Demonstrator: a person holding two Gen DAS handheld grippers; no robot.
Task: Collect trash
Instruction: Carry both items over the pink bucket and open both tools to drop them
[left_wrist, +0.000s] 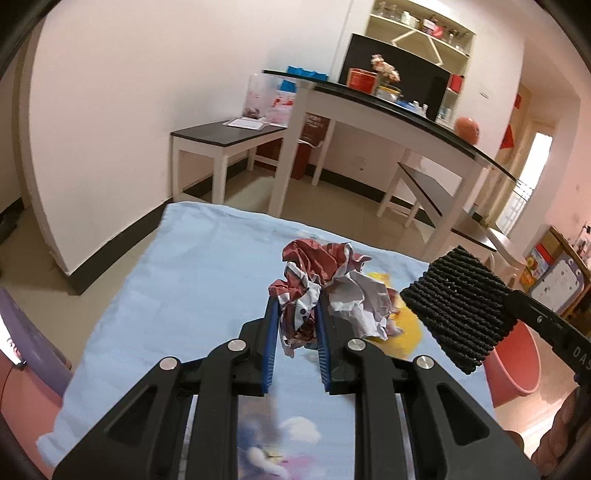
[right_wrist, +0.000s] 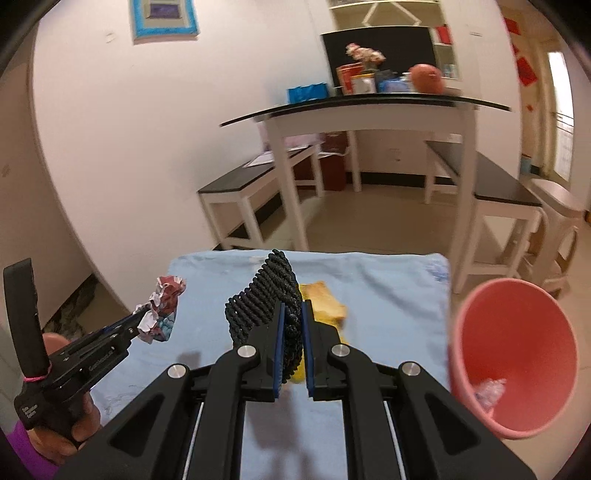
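Observation:
My left gripper is shut on a crumpled ball of red and white paper, lifted above the light blue cloth. From the right wrist view the same paper ball hangs in the left gripper at the left. My right gripper is shut on a black woven mat, which stands up between the blue pads. That mat shows at the right of the left wrist view. A pink bin stands to the right of the cloth, with a bit of clear wrapper inside.
A yellow-brown slice of something lies on the cloth behind the mat. Beyond the cloth stand a black-topped white table with clutter, low benches and a beige stool. A hand holds the left gripper's handle.

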